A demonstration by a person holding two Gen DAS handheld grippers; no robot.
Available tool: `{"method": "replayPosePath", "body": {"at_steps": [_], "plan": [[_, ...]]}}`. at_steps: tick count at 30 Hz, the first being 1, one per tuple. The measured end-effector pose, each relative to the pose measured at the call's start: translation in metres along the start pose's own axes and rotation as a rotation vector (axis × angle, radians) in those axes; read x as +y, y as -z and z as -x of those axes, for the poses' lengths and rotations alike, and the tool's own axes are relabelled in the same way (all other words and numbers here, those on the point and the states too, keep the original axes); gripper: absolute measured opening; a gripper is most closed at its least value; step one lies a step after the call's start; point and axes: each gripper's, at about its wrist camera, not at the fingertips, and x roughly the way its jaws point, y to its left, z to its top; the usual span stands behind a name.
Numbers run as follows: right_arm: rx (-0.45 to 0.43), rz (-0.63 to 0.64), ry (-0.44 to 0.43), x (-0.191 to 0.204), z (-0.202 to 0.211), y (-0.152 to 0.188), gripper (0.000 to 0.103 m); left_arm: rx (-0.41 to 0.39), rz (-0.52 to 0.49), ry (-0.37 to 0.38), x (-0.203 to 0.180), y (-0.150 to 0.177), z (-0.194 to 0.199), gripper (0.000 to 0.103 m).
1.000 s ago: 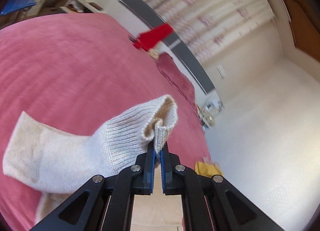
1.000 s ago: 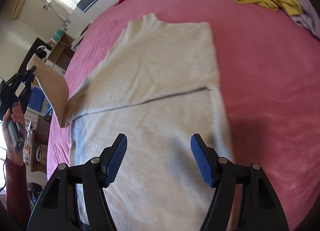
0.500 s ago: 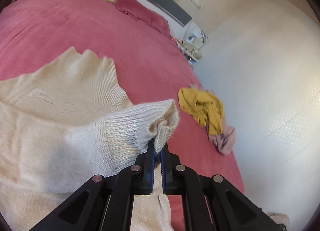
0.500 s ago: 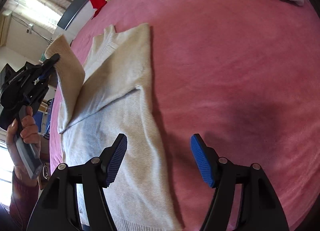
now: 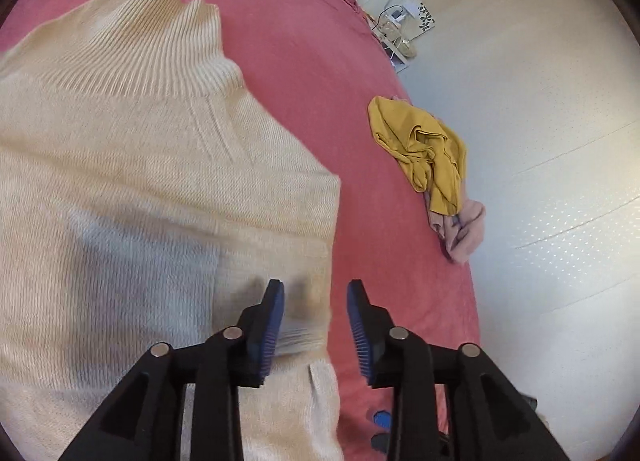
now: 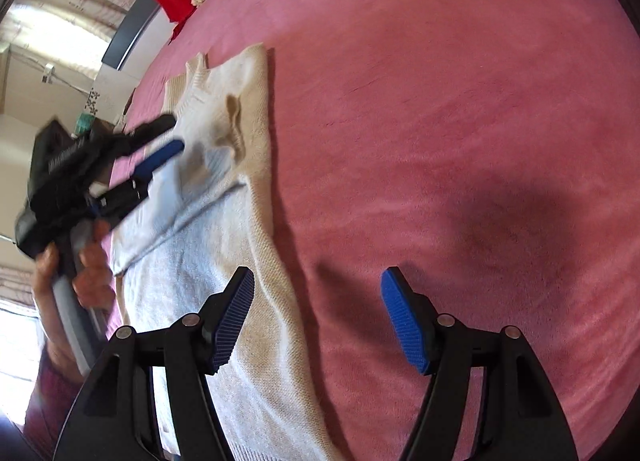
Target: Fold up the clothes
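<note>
A bed (image 6: 460,121) under a pink cover fills both views; a cream knit sweater (image 5: 132,181) lies flat at left; crumpled yellow garment (image 5: 424,149) and pale pink cloth (image 5: 464,229) touch near the right edge.

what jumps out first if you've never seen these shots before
A cream knit sweater lies spread on a deep pink bedspread and fills the left of both views. The left gripper hangs just above its folded-in sleeve, jaws opening with nothing pressed between them. A crumpled mustard-yellow garment lies apart near the bed's far edge, and the right gripper hangs open over the sweater's side edge.
</note>
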Motion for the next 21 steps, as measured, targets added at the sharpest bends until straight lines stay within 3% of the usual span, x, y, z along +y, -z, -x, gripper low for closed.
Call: {"method": "replayPosePath", "body": {"at_steps": [3,6,9,14,19,20,21], "plan": [[-0.008,-0.006,-0.039,0.006,0.002,-0.010,0.070,-0.062,0.036,0.037,0.014,0.004,0.030,0.035],[-0.018,0.003,-0.134,0.026,0.000,-0.029,0.070,-0.137,0.050,0.000,0.035,0.007,0.070,0.035],[-0.057,0.038,-0.142,0.048,-0.012,-0.058,0.070,-0.187,0.092,-0.056,0.065,0.010,0.105,0.035],[-0.012,0.015,-0.112,0.063,-0.058,-0.107,0.070,-0.223,0.150,-0.132,0.109,0.018,0.140,0.035],[0.065,0.036,-0.084,0.073,-0.088,-0.128,0.069,-0.218,0.136,-0.152,0.119,0.024,0.148,0.035],[0.070,0.059,-0.074,0.077,-0.090,-0.128,0.063,-0.217,0.129,-0.154,0.119,0.025,0.150,0.035],[0.057,0.094,-0.052,0.083,-0.089,-0.127,0.047,-0.214,0.121,-0.154,0.118,0.027,0.151,0.035]]}}
